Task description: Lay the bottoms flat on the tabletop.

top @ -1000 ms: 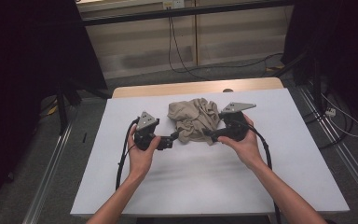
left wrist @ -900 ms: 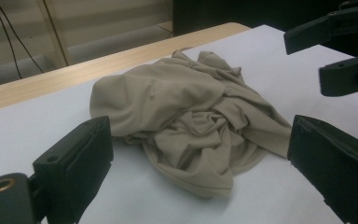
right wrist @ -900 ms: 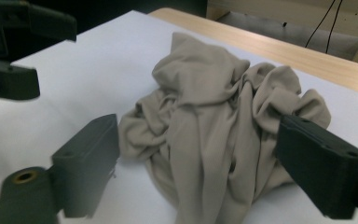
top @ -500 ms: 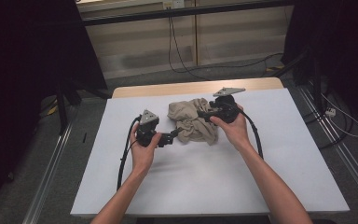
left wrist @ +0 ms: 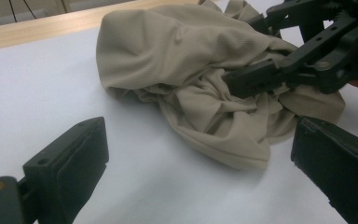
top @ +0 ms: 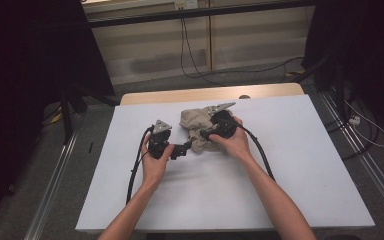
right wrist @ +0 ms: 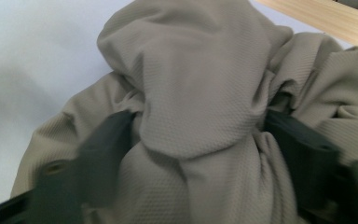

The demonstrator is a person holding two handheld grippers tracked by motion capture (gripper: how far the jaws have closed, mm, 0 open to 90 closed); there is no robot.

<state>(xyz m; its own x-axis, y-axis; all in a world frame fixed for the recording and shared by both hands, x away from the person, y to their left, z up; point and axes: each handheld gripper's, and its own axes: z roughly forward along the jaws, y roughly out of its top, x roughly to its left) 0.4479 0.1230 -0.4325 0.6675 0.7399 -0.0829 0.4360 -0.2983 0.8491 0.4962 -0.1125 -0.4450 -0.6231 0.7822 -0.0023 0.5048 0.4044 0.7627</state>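
A crumpled beige cloth [top: 196, 131] lies on the white table [top: 305, 165], toward the far edge and slightly left of centre, just near of the bare wooden strip [top: 190, 95].

The left gripper [top: 184, 148] rests on the table just left of the cloth, jaws spread wide and empty; the left gripper view shows clear table between them, with the cloth's near fold ahead.

The right gripper [top: 206, 133] is pushed into the cloth from the right. In its own view a thick ridge of fabric stands between the jaws, which sit apart on either side; whether they press firmly is unclear, as that view is blurred.

Handling judgement: the cloth appears light, soft and limp, with a fine textured knit that should resist slipping. It will sag and drape when lifted. Take hold at a raised fold or a free edge, pinching several layers together.
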